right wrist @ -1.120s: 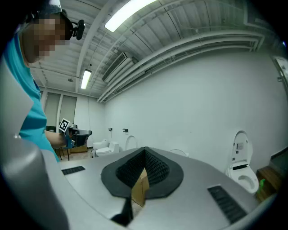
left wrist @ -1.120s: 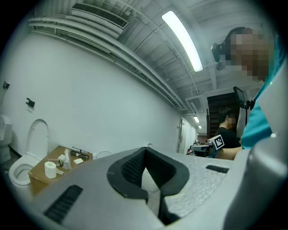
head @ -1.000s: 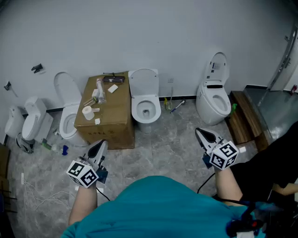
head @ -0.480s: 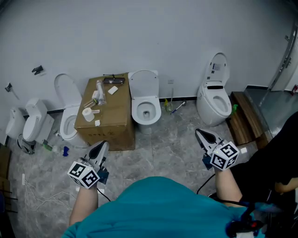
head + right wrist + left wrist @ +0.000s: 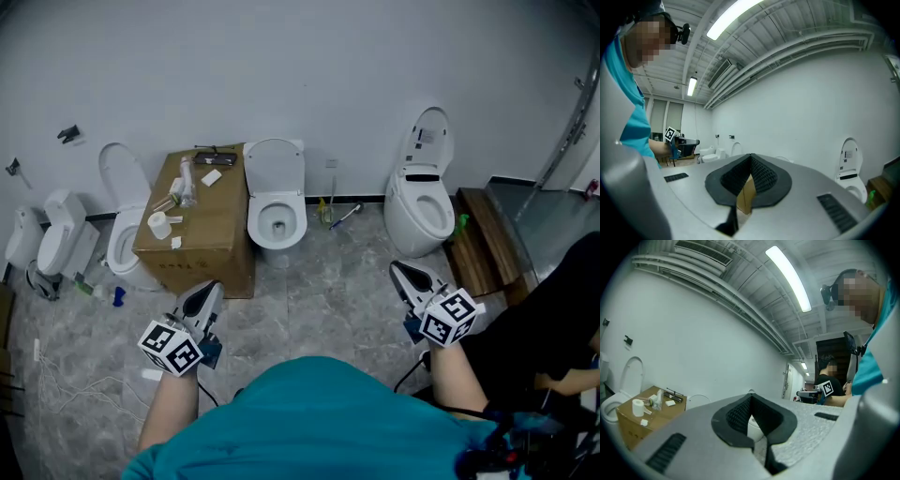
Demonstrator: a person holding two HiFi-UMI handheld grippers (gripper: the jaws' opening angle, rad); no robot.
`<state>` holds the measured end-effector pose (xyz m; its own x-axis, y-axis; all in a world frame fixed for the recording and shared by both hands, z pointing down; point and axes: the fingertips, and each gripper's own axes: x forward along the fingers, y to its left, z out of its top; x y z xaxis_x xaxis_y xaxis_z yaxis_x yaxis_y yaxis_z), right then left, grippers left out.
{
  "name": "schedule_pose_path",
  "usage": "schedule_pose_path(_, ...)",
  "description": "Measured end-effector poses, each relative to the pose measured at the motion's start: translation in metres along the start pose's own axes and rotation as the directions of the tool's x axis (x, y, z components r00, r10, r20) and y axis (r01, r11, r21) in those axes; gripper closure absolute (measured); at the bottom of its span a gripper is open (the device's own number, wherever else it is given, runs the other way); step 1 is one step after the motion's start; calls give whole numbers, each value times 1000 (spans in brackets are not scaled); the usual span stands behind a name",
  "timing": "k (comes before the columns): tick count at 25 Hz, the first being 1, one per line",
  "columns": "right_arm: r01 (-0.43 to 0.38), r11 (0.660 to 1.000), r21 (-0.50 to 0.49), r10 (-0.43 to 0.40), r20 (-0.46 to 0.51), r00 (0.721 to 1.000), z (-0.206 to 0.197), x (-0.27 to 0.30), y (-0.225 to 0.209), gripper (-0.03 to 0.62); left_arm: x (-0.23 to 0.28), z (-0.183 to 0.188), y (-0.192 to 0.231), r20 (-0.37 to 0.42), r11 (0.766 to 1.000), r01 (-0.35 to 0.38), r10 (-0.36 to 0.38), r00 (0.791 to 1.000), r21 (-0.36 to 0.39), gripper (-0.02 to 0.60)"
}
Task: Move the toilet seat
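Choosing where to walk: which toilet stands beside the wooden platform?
The rightmost toilet, lid raised, just left of the wooden platform; the others stand further left, toward the cardboard box.

A cardboard box [image 5: 197,225] stood against the wall [image 5: 328,75] between the left toilet [image 5: 120,242] and the middle toilet [image 5: 277,214], a paper roll [image 5: 157,224] on top; the right toilet [image 5: 419,204] stood well apart, beside a wooden platform [image 5: 485,248].

The right gripper [image 5: 750,164] has its fingers pressed together, empty. Beyond it a toilet [image 5: 848,161] stands lid-up against the wall [image 5: 801,108]; the left gripper [image 5: 693,141] shows far left.
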<state>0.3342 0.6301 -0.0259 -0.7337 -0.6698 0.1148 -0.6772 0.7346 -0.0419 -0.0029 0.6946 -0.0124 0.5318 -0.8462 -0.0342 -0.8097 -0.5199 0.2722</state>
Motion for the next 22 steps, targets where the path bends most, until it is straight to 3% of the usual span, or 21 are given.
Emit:
schedule_pose_path(5,5,1000,11,-5,-34,999,-21,-19,-31,595,29,-17,-31,-23,1000,16,-16,1000,-6,589)
schedule_pose_path(9,-10,1000,26,11,-36,999,-27,-9,-45,595,39,-21,-26,-40,1000,2,-3,999,-2,591)
schedule_pose_path(15,-40,999,24,41,-61,997,-36,50,-49,595,58,-25,29,-49,999,-7,5,999,-32,590)
schedule_pose_path(22,-6,1000,30,8,-64,998,-29,169,-62,595,110,-10,142,-75,996,62,-66,995,-60,589)
